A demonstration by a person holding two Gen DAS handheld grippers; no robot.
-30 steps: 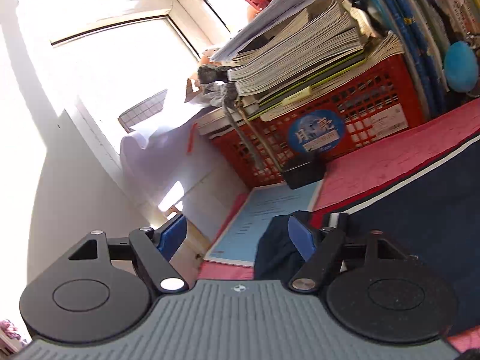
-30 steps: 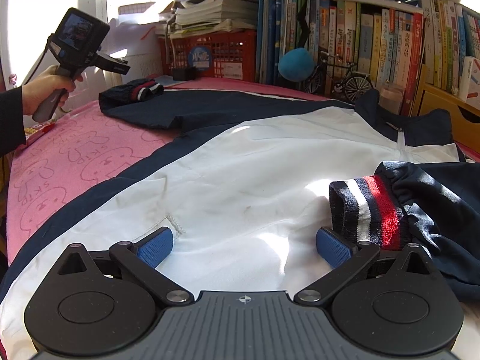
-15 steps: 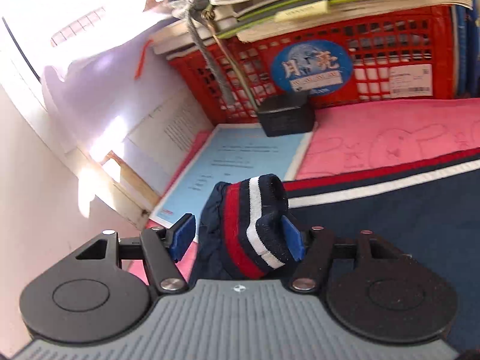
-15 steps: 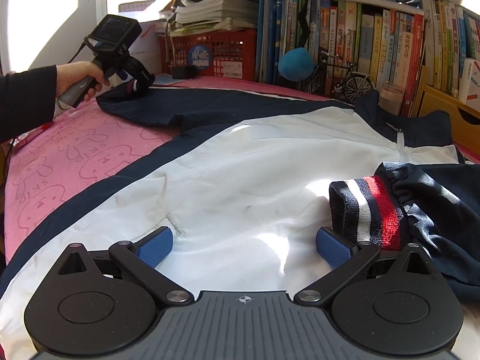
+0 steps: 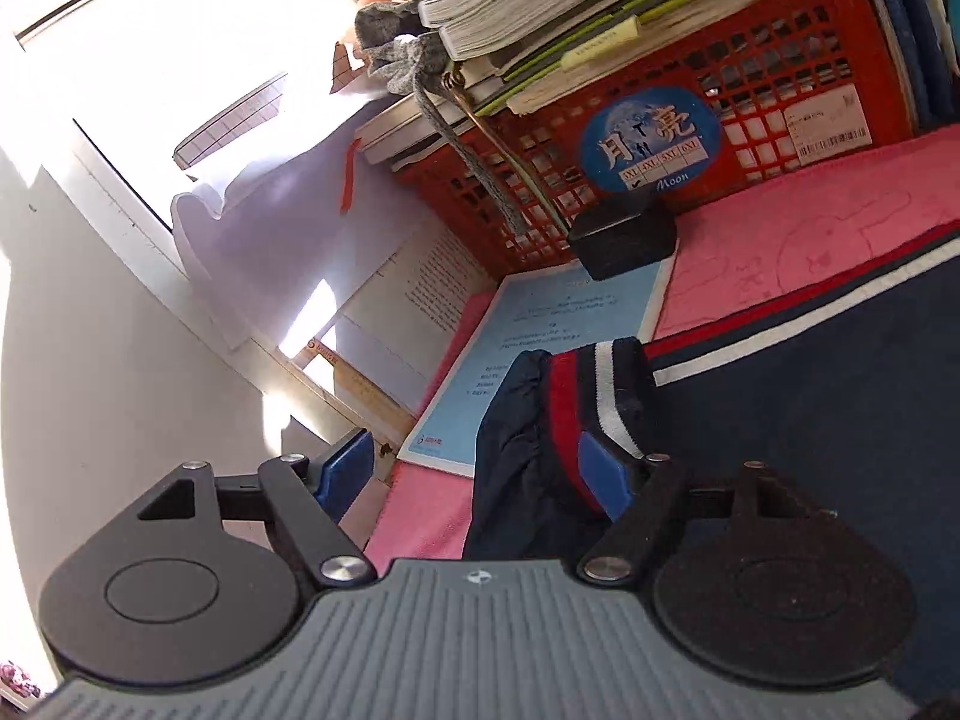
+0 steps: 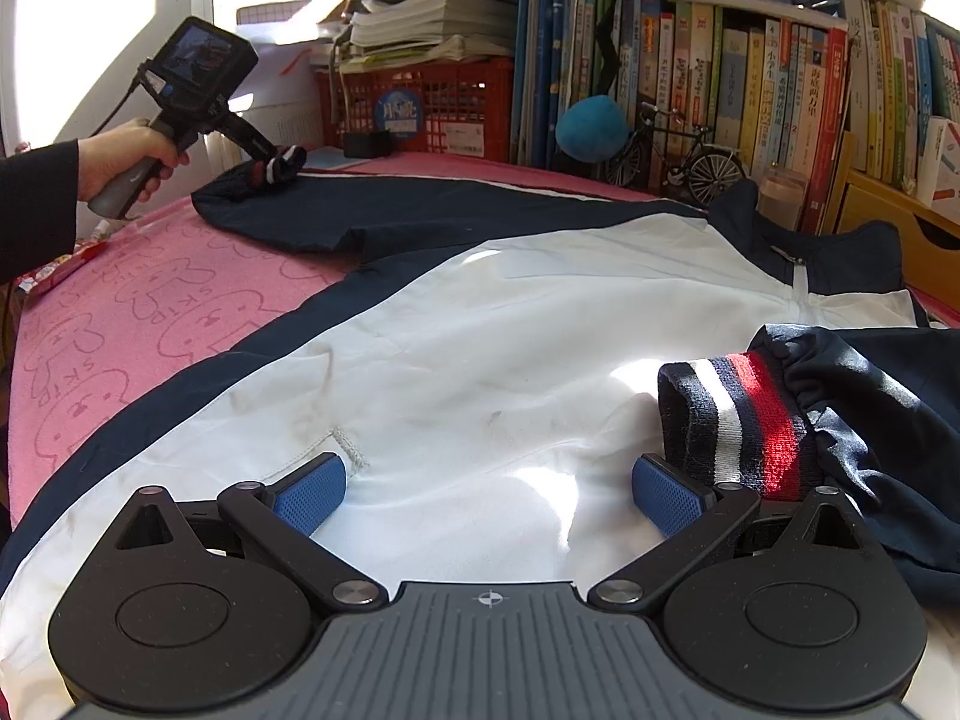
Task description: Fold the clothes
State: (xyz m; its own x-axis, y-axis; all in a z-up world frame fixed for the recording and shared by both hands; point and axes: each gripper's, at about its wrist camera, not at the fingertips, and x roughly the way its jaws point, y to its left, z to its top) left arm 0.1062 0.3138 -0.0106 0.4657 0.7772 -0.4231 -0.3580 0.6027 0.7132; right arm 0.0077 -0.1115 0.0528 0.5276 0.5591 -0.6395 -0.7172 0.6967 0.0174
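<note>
item: jacket [image 6: 480, 372], navy with a white front panel and red-and-white piping, spread flat over a pink mat [image 6: 138, 324] printed with bear outlines and the letters "skip". left sleeve [image 6: 384, 210] stretched out toward the far left corner, ending in a striped navy, red and white cuff [image 5: 591, 402] that sits at the mat's left edge, beside a pale blue printed sheet [image 5: 540, 348]. left gripper [image 5: 477, 468], held in a person's hand [image 6: 135, 156], has its jaws apart and just opening wider; the cuff lies between them, against the right-hand pad [image 5: 603, 471], with a clear gap at the other pad, so nothing is clamped. right gripper [image 6: 489, 492] hangs over the white panel with jaws wide apart and nothing between them; the right sleeve's cuff [image 6: 735, 420], folded onto the body, lies just beside its right-hand pad. open room: bare pink mat at the near left; far edge crowded by a red crate [image 6: 432, 102] stacked with papers, a small black box [image 5: 624, 234], a blue plush ball [image 6: 591, 126], a model bicycle [image 6: 684, 150] and a row of books [image 6: 780, 72]. writing: round blue sticker [image 5: 648, 141] on the crate reads "moon" with chinese characters and sizes 3xl to 6xl; a white barcode label [image 5: 828, 123] beside it is too small to read.
</note>
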